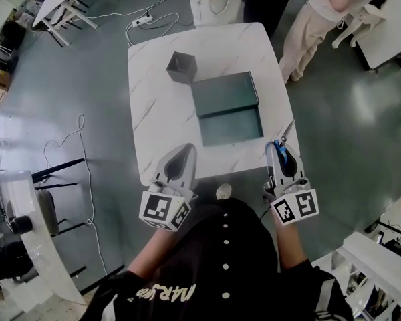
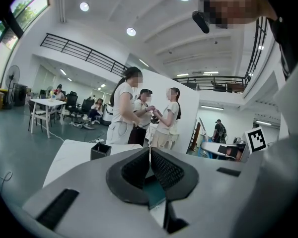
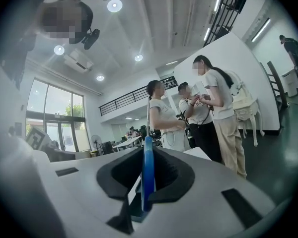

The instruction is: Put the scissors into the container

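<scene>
Blue plastic is showing between the pads of the right gripper [image 1: 281, 154] in the head view. It is clamping the scissors [image 1: 287, 134] by the handle, and the metal blades are pointing ahead over the near right edge of the white marble worktop [image 1: 154, 79]. The left gripper [image 1: 181, 154] is hanging over the near edge further left, well apart from the scissors. Two possible containers are sitting on the worktop. A green box [image 1: 230, 127] is lying open in the middle with its lid [image 1: 225, 93] at its far side, and a small dark square pot [image 1: 181, 67] is standing just beyond the lid's far left corner. I cannot tell which one the task means.

In the left gripper view, the left gripper [image 2: 150, 165] is pressing its pads together with nothing between them. The pot [image 2: 100, 150] is standing ahead on the left, and people [image 2: 139, 114] are standing past the far edge.

In the right gripper view, the right gripper [image 3: 149, 155] is pinching the blue handle of the scissors [image 3: 147, 182], which is standing on edge between the pads.

By my reading the carrying step is in hand: the scissors are being gripped but are not yet in any container. The next move is calling for a reach forward and to the left until the blades are over an opening. For the pot, the tips would need tilting down before the right gripper lets go
</scene>
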Tool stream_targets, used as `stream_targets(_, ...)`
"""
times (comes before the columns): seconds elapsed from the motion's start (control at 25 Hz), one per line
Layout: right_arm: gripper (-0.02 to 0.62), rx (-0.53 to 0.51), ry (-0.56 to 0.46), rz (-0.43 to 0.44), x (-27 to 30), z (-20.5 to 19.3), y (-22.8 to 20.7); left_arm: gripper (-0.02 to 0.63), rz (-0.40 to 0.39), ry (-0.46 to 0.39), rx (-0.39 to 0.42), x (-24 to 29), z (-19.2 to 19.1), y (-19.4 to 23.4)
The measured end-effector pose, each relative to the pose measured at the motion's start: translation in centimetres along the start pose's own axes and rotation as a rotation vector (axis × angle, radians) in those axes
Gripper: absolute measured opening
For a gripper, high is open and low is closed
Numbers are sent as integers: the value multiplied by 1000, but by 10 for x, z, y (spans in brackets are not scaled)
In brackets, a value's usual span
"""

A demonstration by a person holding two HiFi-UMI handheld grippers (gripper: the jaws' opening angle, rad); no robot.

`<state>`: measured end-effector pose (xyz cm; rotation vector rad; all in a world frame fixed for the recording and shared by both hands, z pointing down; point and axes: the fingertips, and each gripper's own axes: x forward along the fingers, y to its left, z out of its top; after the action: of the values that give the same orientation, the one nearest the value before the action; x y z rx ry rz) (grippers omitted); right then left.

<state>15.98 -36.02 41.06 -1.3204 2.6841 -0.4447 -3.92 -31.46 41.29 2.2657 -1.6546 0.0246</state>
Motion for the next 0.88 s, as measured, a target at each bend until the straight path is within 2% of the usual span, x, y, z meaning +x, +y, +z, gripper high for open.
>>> stream_targets(0.32,60,-58,68,37,45,-2,0,35,-22,-21,-12,31,19,23)
stream_targets(0.72,60,71,214,33,72,-62,-11,35,2,58,-61,43,-9,44)
stream_targets(0.88,60,72,267,49,85,-88,-14,35,2,87,-73,47,-22,46)
